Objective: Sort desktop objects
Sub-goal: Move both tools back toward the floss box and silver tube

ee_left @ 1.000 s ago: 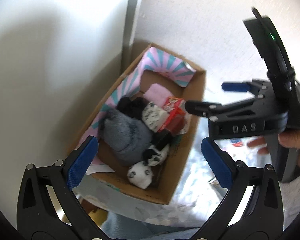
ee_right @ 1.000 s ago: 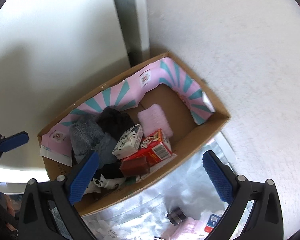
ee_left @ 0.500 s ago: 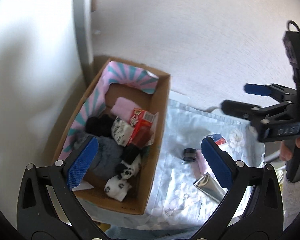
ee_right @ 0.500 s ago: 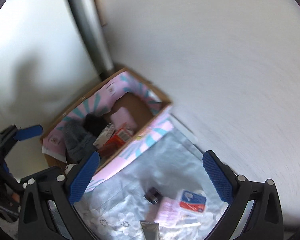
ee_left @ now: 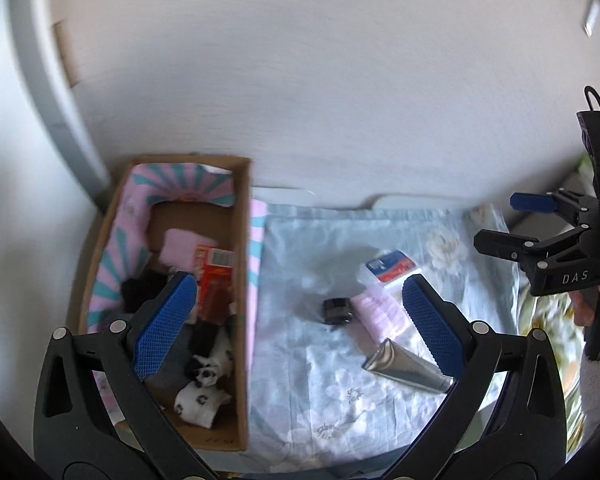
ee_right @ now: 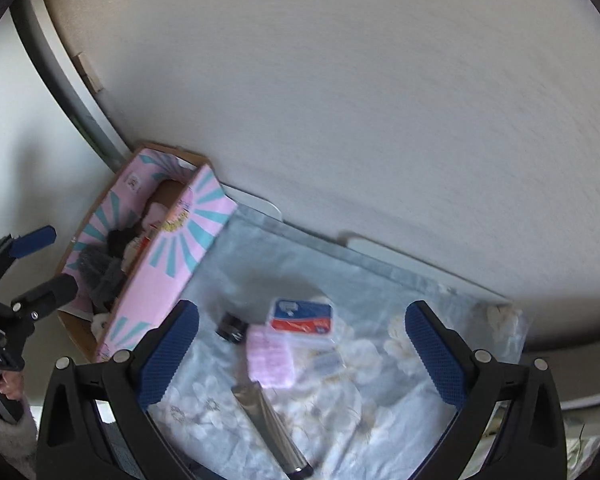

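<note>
Both grippers empty, jaws spread wide: left gripper, right gripper. Four items lie on the floral cloth: black cap, pink pad touching the blue-red packet, silver tube. Cardboard box sits left. Risk: I pinch cloth with the pad, dragging neighbours.

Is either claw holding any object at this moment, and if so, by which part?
Nothing is held. The left claw and right claw are both open and empty above the floral cloth.
</note>
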A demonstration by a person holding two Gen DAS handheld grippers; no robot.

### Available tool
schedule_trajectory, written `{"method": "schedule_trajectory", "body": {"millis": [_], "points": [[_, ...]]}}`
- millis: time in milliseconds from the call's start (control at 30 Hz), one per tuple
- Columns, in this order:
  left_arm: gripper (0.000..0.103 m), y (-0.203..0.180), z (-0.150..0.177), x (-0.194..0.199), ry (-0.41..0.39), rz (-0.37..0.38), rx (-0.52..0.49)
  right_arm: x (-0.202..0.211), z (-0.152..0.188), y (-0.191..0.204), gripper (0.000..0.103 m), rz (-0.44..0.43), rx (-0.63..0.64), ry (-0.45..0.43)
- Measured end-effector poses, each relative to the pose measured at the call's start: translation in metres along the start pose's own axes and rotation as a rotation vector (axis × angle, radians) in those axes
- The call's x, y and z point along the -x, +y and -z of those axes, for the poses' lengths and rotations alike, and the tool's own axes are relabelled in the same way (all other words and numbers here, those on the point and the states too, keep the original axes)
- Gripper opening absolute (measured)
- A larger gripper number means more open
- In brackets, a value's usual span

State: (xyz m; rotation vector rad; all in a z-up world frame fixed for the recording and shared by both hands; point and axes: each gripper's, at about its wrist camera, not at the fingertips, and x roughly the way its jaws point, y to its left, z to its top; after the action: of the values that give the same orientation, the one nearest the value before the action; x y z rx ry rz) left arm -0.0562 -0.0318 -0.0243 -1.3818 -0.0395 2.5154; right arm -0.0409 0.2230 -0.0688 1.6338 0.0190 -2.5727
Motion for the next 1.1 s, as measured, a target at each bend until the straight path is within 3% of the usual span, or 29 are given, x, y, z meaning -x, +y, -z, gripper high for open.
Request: {"method": "schedule_trajectory", "body": {"millis": [233,400,500,633,800,867,1100], "points": [[0.103,-0.045,-0.001,-0.037,0.082,0.06,-0.157,0.0,0.045,-0.02,0.103,0.027,-0.02,0.011],[0.103,-0.079,-0.003,-0.066,0.137,0.088,-0.329,-0.016,0.096,-0.013,0.103,0.07,0.108,0.075],[0.101,-0.097,-0.003,-0.098,0.226,0.13,-0.401,-0.033,0.125,-0.009,0.103,0.021,0.132,0.14],[0.099,-0.109,0.003,-0.139,0.303,0.125,-0.476,-0.053,0.149,-0.002,0.103,-0.035,0.132,0.203],[0.099,-0.112,0.006,-0.181,0.364,0.137,-0.513,-0.075,0.171,0.014,0.103,-0.066,0.164,0.244],[0.099,-0.114,0.007,-0.196,0.398,0.146,-0.526,-0.083,0.176,0.019,0.096,-0.059,0.178,0.257],[0.098,-0.115,0.009,-0.221,0.447,0.187,-0.564,-0.105,0.182,0.03,0.09,-0.056,0.217,0.283]]}}
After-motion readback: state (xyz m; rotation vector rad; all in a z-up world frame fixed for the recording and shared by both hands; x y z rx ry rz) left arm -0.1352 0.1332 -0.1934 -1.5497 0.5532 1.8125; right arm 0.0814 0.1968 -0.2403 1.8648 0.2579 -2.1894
